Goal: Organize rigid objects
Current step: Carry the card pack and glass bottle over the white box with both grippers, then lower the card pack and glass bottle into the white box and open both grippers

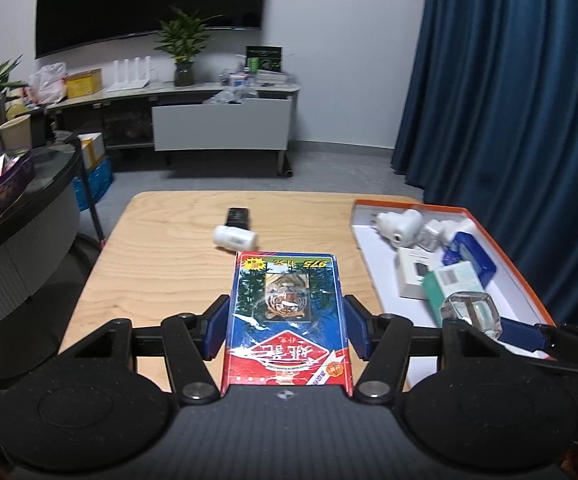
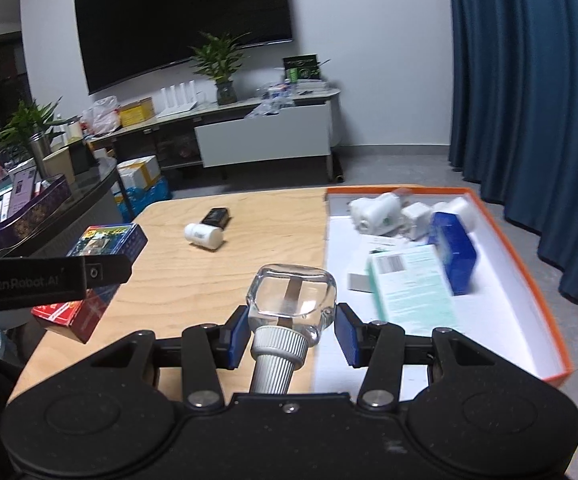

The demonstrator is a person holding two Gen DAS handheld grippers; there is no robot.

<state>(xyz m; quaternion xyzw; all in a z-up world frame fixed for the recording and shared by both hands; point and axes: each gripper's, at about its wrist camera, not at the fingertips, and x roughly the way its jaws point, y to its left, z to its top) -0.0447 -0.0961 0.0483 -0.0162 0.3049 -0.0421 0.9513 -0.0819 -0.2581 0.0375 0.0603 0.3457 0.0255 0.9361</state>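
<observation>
Left tongs (image 1: 287,330) clamp the red-and-blue tiger-print card box (image 1: 287,312) flat-sided, right tongs (image 2: 292,330) clamp the clear square glass bottle (image 2: 292,298) by its shoulders, both lifted over the wooden counter (image 1: 161,272), presumably for carrying to the orange-rimmed white tray (image 2: 529,264) just right.

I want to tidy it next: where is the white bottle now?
The white bottle lies on its side on the wooden table, touching the black remote, left of the orange tray.
</observation>
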